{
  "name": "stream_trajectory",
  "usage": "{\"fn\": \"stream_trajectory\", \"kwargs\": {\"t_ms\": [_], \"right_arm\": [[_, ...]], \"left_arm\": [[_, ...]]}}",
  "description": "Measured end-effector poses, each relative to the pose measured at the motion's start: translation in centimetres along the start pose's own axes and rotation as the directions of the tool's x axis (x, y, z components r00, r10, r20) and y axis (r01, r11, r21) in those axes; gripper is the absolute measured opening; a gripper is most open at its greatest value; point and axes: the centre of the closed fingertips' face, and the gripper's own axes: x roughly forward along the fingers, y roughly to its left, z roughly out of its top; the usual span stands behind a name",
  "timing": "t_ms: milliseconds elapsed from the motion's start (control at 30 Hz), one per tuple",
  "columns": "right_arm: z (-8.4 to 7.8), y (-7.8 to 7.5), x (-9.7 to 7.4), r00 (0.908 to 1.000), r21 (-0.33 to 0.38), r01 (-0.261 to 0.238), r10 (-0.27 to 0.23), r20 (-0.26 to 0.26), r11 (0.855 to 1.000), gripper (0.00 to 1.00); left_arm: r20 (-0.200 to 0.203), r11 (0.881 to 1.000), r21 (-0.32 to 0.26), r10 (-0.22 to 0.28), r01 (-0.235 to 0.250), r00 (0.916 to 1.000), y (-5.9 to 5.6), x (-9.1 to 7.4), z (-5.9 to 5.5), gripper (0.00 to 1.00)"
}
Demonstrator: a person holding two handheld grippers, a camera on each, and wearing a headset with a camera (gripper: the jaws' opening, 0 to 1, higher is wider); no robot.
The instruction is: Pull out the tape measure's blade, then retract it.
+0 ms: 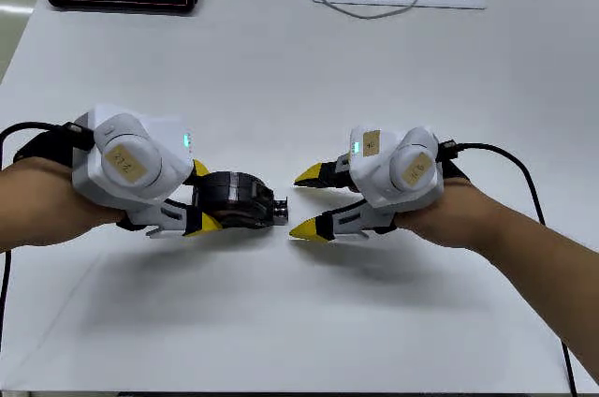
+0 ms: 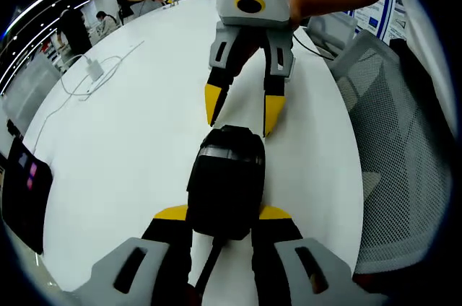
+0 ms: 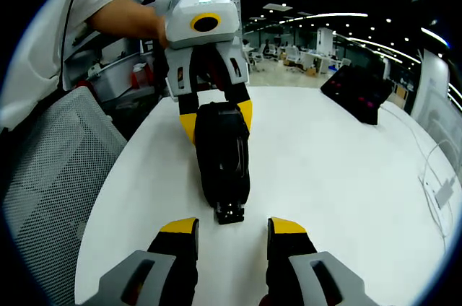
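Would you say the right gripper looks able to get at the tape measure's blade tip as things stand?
Probably yes. The right gripper is open and faces the blade tip, which juts from the tape measure held in the left gripper, with nothing between them.
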Motion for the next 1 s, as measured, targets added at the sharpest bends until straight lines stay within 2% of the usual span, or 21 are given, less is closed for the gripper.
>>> {"fn": "stream_trajectory", "kwargs": {"t_ms": [667, 1000], "right_arm": [[0.7, 0.3, 1.4, 0.9996, -0.026, -0.023, 0.024, 0.017, 0.999, 0.19], [0.6, 0.3, 1.8, 0.9994, -0.044, -0.033, 0.034, 0.01, 0.998, 0.13]], "left_arm": [[-0.004, 1.0, -0.001, -0.001, 0.001, 1.0, 0.0, 0.0, 0.0, 0.26], [-0.003, 1.0, 0.004, -0.003, 0.003, 1.0, 0.0, 0.0, 0.0, 0.26]]}}
